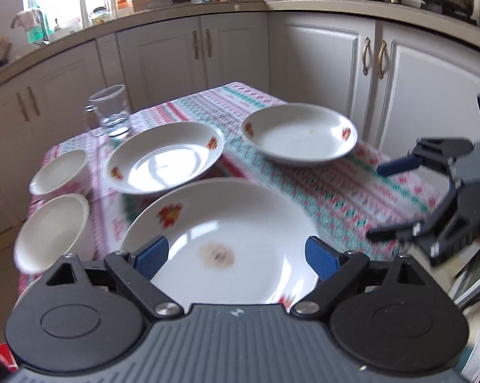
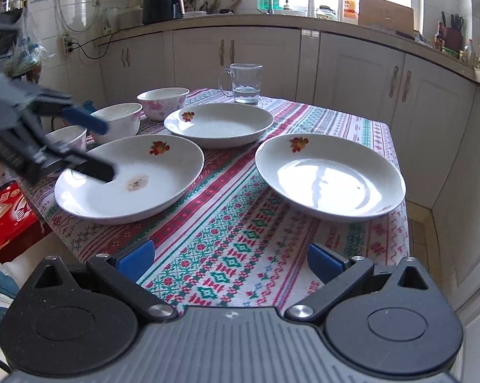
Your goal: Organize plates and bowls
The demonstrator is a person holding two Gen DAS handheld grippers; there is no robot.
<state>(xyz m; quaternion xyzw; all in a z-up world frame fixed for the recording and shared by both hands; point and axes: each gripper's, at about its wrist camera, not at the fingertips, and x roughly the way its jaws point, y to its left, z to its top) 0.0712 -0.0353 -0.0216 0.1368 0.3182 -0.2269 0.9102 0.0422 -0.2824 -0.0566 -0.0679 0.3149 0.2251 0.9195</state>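
Three white plates with fruit prints lie on a patterned tablecloth. The stained plate is nearest my left gripper, which is open and hovers over its near rim; it also shows in the right wrist view. A second plate lies behind it, a third to the right. Three small floral bowls stand at the table's left edge. My right gripper is open and empty above the tablecloth; it also shows in the left wrist view.
A glass mug with some water stands at the far side of the table. White kitchen cabinets surround the table. A red box lies on the floor at the left.
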